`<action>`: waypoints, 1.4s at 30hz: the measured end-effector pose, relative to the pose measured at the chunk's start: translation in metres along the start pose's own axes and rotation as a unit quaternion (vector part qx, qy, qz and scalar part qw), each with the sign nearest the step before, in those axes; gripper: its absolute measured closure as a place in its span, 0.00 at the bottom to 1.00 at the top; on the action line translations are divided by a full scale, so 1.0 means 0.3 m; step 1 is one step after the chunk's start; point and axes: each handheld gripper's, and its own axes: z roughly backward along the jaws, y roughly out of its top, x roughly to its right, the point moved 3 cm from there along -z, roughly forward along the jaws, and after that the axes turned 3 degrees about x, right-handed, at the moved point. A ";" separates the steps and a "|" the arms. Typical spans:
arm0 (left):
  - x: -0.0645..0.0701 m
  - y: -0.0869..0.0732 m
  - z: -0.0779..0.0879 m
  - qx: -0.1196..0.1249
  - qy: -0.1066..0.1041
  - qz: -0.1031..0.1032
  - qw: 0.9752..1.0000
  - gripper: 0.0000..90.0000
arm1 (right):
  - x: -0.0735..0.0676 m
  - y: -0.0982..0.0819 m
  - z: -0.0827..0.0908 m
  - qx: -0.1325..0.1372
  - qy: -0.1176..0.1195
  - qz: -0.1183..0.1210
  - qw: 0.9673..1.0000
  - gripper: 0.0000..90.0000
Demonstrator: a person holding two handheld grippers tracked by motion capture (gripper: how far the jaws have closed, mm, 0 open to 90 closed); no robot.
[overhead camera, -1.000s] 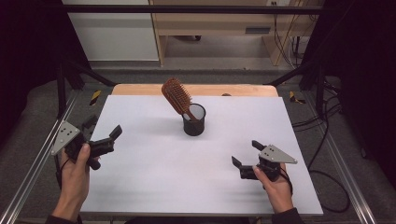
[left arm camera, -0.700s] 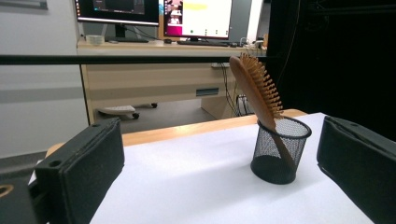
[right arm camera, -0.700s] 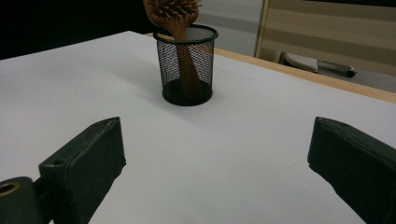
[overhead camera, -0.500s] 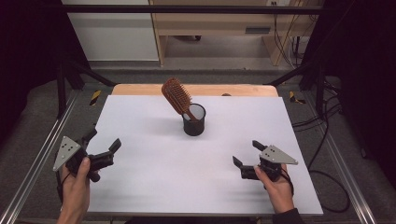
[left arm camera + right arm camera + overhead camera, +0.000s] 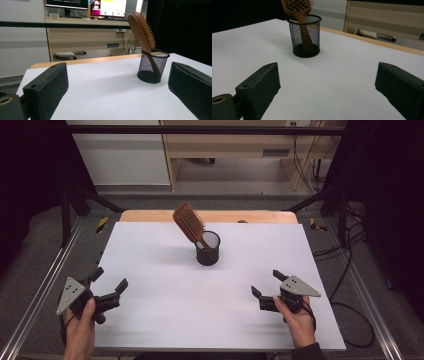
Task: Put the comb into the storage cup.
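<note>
With both the left tool (image 5: 107, 287) and right tool (image 5: 266, 290) wide open and empty low in the frame, the hairbrush (image 5: 189, 223) leaning in the mesh cup (image 5: 208, 248) at centre could tip it if pulled sideways.

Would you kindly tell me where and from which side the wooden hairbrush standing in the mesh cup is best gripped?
Probably the hairbrush head, from above: its handle sits inside the mesh cup, out of reach, while the paddle head leans out over the rim up and to the left. Close a hand-held gripper across the head's narrow edges, then lift along its tilt so the cup stays put.
</note>
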 end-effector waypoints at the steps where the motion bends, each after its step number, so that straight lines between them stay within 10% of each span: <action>1: 0.000 -0.004 0.002 0.000 0.002 0.001 1.000 0.04 | -0.001 0.001 0.000 0.001 0.000 0.001 1.000 0.07; 27: 0.072 -0.096 0.058 -0.049 -0.035 -0.003 0.998 0.03 | 0.007 -0.027 0.041 0.009 -0.006 0.025 1.000 0.05; 42: 0.063 -0.075 0.036 0.008 -0.030 0.029 0.999 0.03 | 0.058 -0.050 0.130 0.040 -0.028 0.015 0.999 0.04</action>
